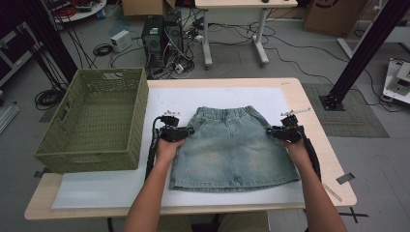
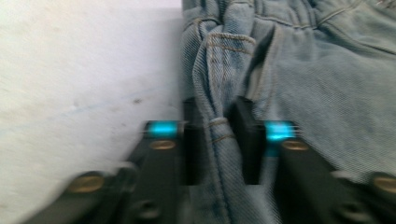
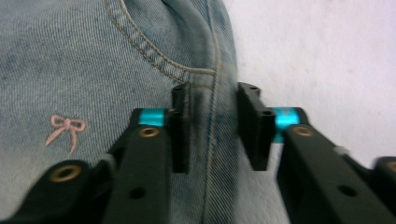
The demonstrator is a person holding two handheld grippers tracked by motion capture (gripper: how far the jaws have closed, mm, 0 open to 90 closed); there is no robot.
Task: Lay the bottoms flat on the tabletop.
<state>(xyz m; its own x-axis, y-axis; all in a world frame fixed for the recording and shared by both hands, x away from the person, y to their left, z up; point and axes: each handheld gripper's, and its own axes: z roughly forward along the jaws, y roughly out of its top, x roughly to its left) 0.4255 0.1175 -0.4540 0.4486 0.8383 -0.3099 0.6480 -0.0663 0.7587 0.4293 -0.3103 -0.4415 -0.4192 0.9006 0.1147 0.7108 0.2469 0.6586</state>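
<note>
Faded denim skirt [image 1: 233, 147] with gathered waistband, flat on white sheet [image 1: 159, 99]; left gripper [image 2: 217, 135] and right gripper [image 3: 212, 123] each pinch a stitched side seam.

A light denim skirt [image 1: 233, 147] lies flat on a white mat [image 1: 159, 99] that covers a pale wooden table [image 1: 309, 101], its elastic waistband toward the far edge and its hem toward the person. The left gripper [image 1: 186, 131] is at the skirt's left side seam, just below the waistband, and the right gripper [image 1: 271, 131] is at the right side seam at the same height. A green woven basket [image 1: 96, 121] stands at the table's left end, just beside the left gripper's cable.
</note>
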